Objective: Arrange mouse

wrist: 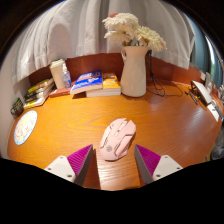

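The fingers of the gripper (113, 162) are cut off below, so only their upper parts and purple pads (80, 158) show. They are spread apart, holding nothing. The mouse (118, 139), pale and pinkish, lies flat on the wooden desk (60, 125) just ahead of the gap between them, its near end reaching in between the fingertips with space at either side.

A tall white vase (133, 72) stands well beyond the mouse near the back of the desk and holds a bunch of pale flowers (132, 32). Left of the vase lies a stack of books (95, 82), and beside that stands a small upright item (62, 74), perhaps a bottle or carton; it is too small to tell. More books (38, 93) lie further left. A round flat disc (25, 127) rests near the left edge of the desk. At the far right, some objects (207, 96) are hard to make out. A light curtain (70, 30) hangs behind the desk.
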`<action>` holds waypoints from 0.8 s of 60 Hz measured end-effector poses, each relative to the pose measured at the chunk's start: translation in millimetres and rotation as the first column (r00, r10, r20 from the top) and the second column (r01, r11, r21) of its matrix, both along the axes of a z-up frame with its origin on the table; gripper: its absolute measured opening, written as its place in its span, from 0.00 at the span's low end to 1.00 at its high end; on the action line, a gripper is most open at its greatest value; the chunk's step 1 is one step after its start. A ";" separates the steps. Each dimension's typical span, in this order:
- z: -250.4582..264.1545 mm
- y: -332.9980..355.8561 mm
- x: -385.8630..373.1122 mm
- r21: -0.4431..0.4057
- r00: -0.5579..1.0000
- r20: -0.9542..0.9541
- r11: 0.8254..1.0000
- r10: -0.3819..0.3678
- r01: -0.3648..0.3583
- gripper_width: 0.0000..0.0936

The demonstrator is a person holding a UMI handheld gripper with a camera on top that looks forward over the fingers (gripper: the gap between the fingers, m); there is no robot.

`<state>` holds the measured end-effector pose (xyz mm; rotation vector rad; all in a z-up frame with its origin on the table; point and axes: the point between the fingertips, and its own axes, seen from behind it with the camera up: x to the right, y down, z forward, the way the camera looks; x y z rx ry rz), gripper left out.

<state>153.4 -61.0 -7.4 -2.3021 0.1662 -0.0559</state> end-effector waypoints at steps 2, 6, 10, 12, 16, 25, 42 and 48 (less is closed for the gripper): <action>-1.1 10.0 -1.1 -0.007 1.000 -0.009 1.000 0.008 -0.008 0.90; -4.2 27.7 -1.6 -0.019 1.000 -0.014 1.000 0.025 -0.025 0.92; -6.7 42.0 -1.6 -0.033 0.999 -0.005 0.999 0.038 -0.038 0.92; -7.0 48.3 -3.1 -0.037 0.999 -0.008 0.998 0.044 -0.044 0.92; -5.8 59.0 -1.1 -0.041 0.999 -0.014 0.998 0.050 -0.051 0.89; -7.1 78.4 -2.6 -0.047 0.999 -0.008 0.997 0.054 -0.054 0.72; -9.9 84.1 -5.7 -0.086 0.997 0.017 0.993 0.079 -0.077 0.44; -3.9 86.8 -5.0 -0.122 0.999 0.008 0.992 0.043 -0.041 0.42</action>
